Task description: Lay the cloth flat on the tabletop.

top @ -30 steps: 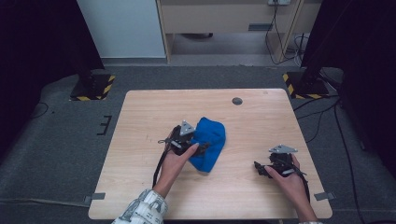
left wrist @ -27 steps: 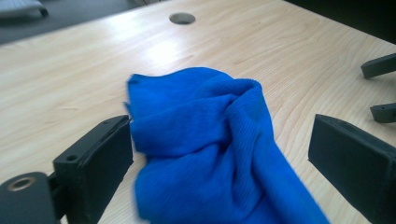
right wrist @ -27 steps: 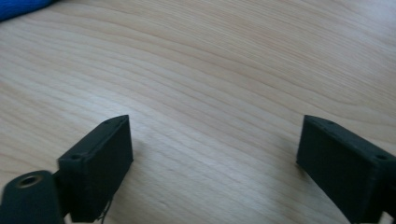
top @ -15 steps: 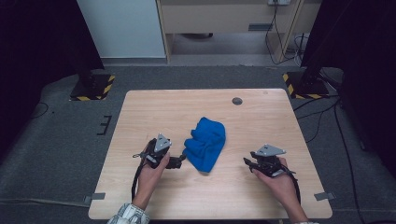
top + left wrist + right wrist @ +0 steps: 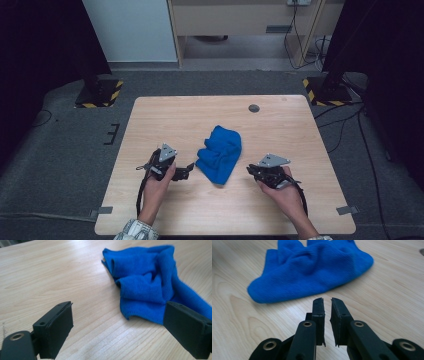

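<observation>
A crumpled blue cloth [image 5: 220, 152] lies in the middle of the wooden table [image 5: 280, 125]. My left gripper [image 5: 187, 170] rests just left of it, jaws pointing at it and spread wide. In the left gripper view the cloth [image 5: 145, 282] lies ahead of the left gripper [image 5: 120, 322] with its near hem by the right-hand jaw, untouched. My right gripper [image 5: 250, 171] sits right of the cloth and points at it. Its jaws have just been closing on nothing. In the right gripper view the right gripper [image 5: 327, 302] shows a thin slit between the pads, short of the cloth [image 5: 312, 270].
A small round grommet [image 5: 254, 108] is set in the tabletop near the far edge. Two stand bases with yellow-black stripes [image 5: 97, 92] [image 5: 325, 87] sit on the floor beyond the table's far corners. Cables trail on the floor at right.
The left gripper let go of the cloth and drew back to the left. The right gripper moved left toward the cloth and its jaws came together.
</observation>
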Tool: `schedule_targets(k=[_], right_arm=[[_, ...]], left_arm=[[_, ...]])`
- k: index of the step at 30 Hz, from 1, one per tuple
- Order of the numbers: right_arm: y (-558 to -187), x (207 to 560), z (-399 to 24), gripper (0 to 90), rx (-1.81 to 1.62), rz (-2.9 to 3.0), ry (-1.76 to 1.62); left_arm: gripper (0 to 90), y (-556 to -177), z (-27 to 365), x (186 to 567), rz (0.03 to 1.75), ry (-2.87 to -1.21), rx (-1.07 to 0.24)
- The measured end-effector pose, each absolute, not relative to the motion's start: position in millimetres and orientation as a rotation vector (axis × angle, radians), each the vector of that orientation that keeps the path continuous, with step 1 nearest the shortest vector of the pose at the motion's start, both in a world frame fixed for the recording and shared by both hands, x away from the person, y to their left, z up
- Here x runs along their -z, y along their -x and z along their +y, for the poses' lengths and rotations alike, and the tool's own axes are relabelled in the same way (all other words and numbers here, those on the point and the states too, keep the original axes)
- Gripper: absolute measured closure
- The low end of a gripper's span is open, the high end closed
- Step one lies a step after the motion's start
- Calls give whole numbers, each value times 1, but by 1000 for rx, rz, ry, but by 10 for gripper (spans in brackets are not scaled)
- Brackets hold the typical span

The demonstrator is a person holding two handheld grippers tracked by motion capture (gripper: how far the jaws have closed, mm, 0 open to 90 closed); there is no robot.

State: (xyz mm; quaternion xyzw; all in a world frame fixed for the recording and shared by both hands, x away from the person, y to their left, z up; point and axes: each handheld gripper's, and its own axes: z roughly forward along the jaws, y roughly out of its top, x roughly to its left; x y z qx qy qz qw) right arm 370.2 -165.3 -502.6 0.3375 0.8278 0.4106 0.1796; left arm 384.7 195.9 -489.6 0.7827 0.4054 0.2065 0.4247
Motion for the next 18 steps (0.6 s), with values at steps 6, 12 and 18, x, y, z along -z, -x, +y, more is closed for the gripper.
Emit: schedule_targets(k=[6, 12, 18], right_arm=[[-368, 498, -145, 613, -1246, 2365, -921], [-365, 497, -124, 405, -1244, 2362, -912], [-360, 503, -101, 317, -1229, 2397, -885]], left_arm=[[82, -387, 200, 496, 1047, -1967, -514], [77, -391, 203, 501, 1072, -1975, -503], [77, -392, 207, 501, 1077, -1971, -495]])
